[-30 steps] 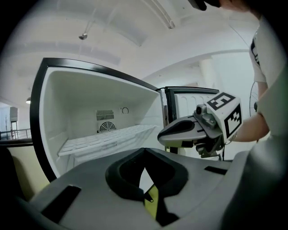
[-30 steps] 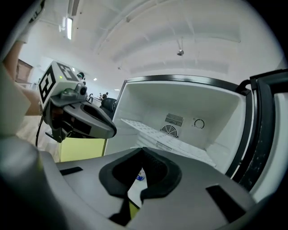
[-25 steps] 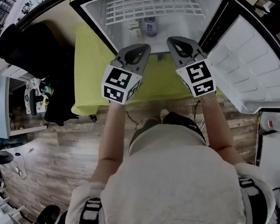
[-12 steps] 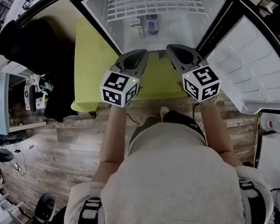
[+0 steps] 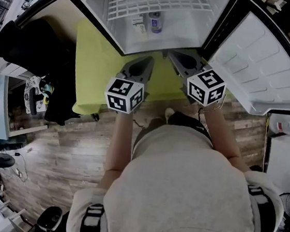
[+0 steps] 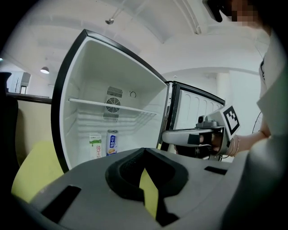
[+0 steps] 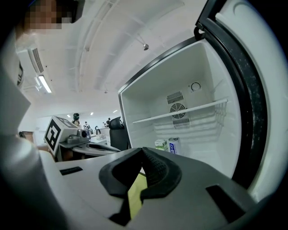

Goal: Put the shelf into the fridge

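The fridge [image 5: 95, 0] stands open in front of me. A white wire shelf [image 5: 158, 2] lies level across its upper part, also seen as the shelf [image 6: 112, 107] and the shelf [image 7: 180, 112] in the two gripper views. My left gripper [image 5: 145, 62] is shut and holds nothing, just outside the lower front edge. My right gripper [image 5: 173, 56] is beside it, shut and empty too. In each gripper's own view the left gripper [image 6: 144, 152] and the right gripper [image 7: 143, 150] point into the cabinet below the shelf.
A milk carton [image 6: 94, 146] and a can [image 6: 112, 143] stand on the fridge floor. The open door [image 5: 260, 63] swings out to the right. A yellow-green surface [image 5: 95, 76] lies left of and below the fridge, a black chair [image 5: 33, 48] further left.
Both grippers have sunk a little and rolled, so their marker cubes show different faces. The shelf, carton and can have not moved.
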Demonstrator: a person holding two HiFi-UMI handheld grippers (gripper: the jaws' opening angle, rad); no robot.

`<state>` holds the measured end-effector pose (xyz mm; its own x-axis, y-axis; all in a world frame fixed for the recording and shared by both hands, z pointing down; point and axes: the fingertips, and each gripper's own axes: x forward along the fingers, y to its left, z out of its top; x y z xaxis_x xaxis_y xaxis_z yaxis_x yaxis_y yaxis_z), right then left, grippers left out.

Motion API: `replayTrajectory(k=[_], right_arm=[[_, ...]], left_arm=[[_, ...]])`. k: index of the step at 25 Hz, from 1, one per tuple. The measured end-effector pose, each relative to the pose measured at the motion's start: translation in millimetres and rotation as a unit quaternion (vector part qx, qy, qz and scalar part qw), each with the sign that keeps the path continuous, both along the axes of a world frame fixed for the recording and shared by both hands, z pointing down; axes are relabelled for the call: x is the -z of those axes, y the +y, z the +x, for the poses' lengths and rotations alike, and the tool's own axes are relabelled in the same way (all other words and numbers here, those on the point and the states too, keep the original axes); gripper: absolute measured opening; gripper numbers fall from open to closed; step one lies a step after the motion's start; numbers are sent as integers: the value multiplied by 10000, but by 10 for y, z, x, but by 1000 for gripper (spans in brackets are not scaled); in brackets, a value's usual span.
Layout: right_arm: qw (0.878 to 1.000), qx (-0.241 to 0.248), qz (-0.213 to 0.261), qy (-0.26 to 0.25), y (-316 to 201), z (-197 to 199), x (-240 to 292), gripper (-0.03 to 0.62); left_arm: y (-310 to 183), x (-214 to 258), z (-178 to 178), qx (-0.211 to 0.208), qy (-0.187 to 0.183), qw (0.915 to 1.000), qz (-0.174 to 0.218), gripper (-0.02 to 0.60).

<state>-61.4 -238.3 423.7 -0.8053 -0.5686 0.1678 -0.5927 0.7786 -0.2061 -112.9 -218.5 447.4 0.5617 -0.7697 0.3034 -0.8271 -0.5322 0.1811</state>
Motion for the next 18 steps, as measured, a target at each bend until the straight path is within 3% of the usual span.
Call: replayTrajectory(k=[18], right_arm=[[9982,372,-435,194,263,-123,-298,11]], left_arm=[[100,-119,141,-114,36,9995,-279,12]])
